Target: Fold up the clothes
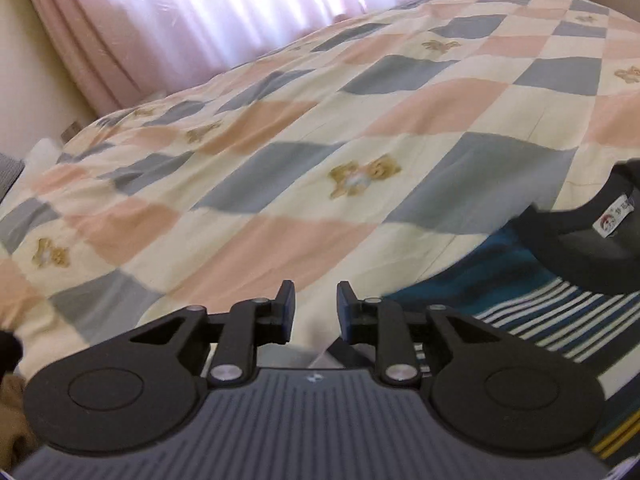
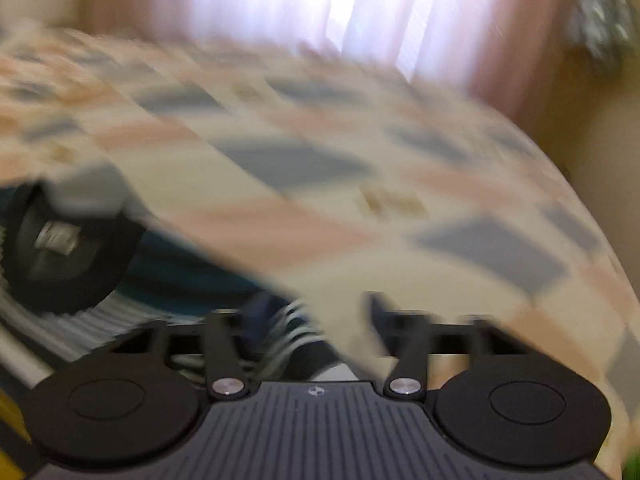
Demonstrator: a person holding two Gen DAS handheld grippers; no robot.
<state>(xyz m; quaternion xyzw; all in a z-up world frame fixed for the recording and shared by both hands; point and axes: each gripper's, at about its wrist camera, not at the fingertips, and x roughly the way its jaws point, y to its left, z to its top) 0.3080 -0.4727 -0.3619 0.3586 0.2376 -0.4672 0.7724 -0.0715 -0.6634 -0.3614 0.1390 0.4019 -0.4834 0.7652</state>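
A striped shirt (image 1: 532, 320) in teal, navy and white, with a dark collar and a neck label, lies on the bed at the lower right of the left wrist view. My left gripper (image 1: 316, 312) is open and empty, just left of the shirt's edge, over the quilt. The right wrist view is blurred by motion. There the shirt (image 2: 168, 280) lies at the lower left, with its dark collar at the left. My right gripper (image 2: 316, 332) is open, and a striped part of the shirt lies between its fingers.
A checked quilt (image 1: 280, 168) in cream, pink and grey-blue with teddy bears covers the bed. Pink curtains (image 1: 200, 12) hang behind it at a bright window. A cream wall stands at the left. Brown cloth (image 1: 12, 412) shows at the lower left edge.
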